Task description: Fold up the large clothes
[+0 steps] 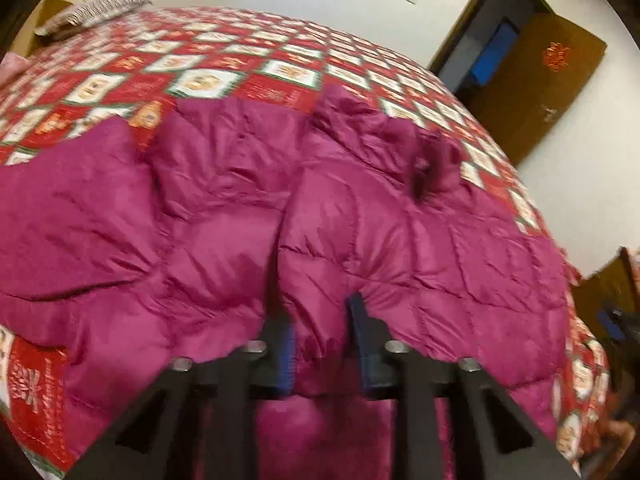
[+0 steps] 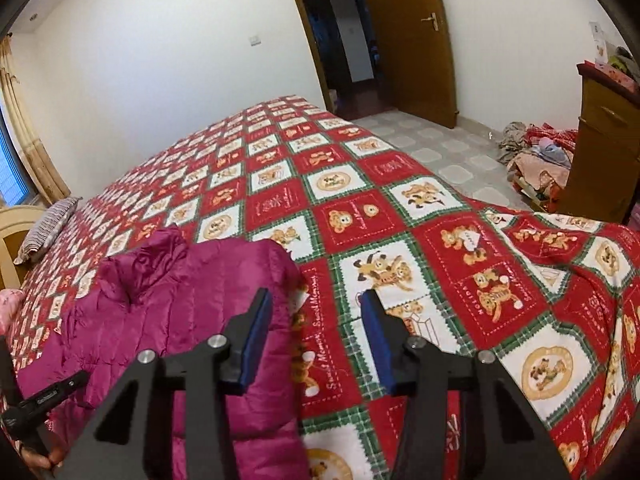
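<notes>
A magenta quilted puffer jacket (image 1: 280, 208) lies spread on the bed. In the left wrist view my left gripper (image 1: 320, 320) is shut on a fold of the jacket at its near edge, with fabric bunched between the blue pads. In the right wrist view the jacket (image 2: 180, 312) lies to the left. My right gripper (image 2: 316, 300) is open and empty, above the bedspread just right of the jacket's edge. The left gripper's black body (image 2: 44, 400) shows at the lower left of that view.
The bed carries a red, white and green cartoon-print bedspread (image 2: 360, 200). A striped pillow (image 2: 48, 228) lies at the headboard. A brown door (image 2: 404, 36) stands open, a wooden cabinet (image 2: 600, 140) is at the right, and a clothes pile (image 2: 536, 156) lies on the tiled floor.
</notes>
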Available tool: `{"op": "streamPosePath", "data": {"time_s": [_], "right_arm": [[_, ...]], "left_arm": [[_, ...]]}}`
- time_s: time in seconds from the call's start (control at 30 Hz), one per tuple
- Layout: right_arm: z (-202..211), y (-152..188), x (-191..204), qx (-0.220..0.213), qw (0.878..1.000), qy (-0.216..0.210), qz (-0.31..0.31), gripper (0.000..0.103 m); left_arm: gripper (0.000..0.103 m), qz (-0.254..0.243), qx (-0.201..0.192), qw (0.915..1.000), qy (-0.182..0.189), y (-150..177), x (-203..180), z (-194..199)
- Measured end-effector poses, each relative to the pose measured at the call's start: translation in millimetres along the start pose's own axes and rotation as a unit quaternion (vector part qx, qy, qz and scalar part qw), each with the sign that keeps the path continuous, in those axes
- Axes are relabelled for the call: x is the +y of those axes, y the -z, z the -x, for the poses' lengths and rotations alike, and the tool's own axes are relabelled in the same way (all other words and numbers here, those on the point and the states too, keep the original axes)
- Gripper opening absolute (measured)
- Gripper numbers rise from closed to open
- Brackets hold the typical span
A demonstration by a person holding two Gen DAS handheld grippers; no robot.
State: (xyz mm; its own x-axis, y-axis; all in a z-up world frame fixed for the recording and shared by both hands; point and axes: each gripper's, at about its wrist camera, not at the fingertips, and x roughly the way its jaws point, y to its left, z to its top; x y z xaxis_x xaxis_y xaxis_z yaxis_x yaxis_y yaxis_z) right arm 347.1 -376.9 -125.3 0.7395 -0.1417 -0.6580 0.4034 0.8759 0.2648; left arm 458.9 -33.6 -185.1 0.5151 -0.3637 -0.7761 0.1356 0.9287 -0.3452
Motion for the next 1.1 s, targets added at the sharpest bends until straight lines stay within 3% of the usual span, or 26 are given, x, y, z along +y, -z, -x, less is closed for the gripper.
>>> {"op": "streamPosePath", "data": {"time_s": [0.1,0.23,0.33,0.4,0.53,0.6,0.8,0.83,0.93,1.0,1.1], "right_arm": [[-10,-5,7,0.004,1.0,-0.019,-0.002,0.05],[-29,-2,30,0.015,0.999,-0.041,0.01,0.05],[-46,5,48,0.029,0.998,-0.051,0.025,0.05],[-59,12,62,0.037,0.997,-0.048,0.042,0.05],[-98,36,69,0.082,0.994,-0.003,0.074,0.051],[-100,40,67,0.073,0.994,0.0,0.075,0.051],[-98,41,74,0.073,0.991,0.026,0.107,0.059],[-95,39,75,0.074,0.991,0.03,0.111,0.058],[-55,30,83,0.006,0.993,0.035,0.114,0.059],[-22,32,103,-0.028,0.991,0.002,0.131,0.059],[1,48,142,-0.019,0.984,-0.068,0.165,0.059]], "left_arm": [[0.013,-0.022,-0.031,0.9992,-0.012,5,-1,19],[0.013,-0.031,-0.057,0.9969,-0.045,17,12,38],[0.013,-0.044,-0.057,0.9945,-0.076,19,18,30],[0.017,-0.057,-0.055,0.9917,-0.101,22,18,20],[0.033,-0.074,-0.058,0.9871,-0.129,26,17,7],[0.042,-0.075,-0.061,0.986,-0.136,27,18,8],[0.047,-0.028,-0.052,0.9931,-0.102,19,34,39],[0.052,-0.022,-0.056,0.9926,-0.105,18,39,49],[0.073,-0.003,-0.102,0.9849,-0.14,14,69,92],[0.078,0.024,-0.133,0.9763,-0.169,12,102,119],[0.079,0.082,-0.149,0.9617,-0.215,9,163,147]]}}
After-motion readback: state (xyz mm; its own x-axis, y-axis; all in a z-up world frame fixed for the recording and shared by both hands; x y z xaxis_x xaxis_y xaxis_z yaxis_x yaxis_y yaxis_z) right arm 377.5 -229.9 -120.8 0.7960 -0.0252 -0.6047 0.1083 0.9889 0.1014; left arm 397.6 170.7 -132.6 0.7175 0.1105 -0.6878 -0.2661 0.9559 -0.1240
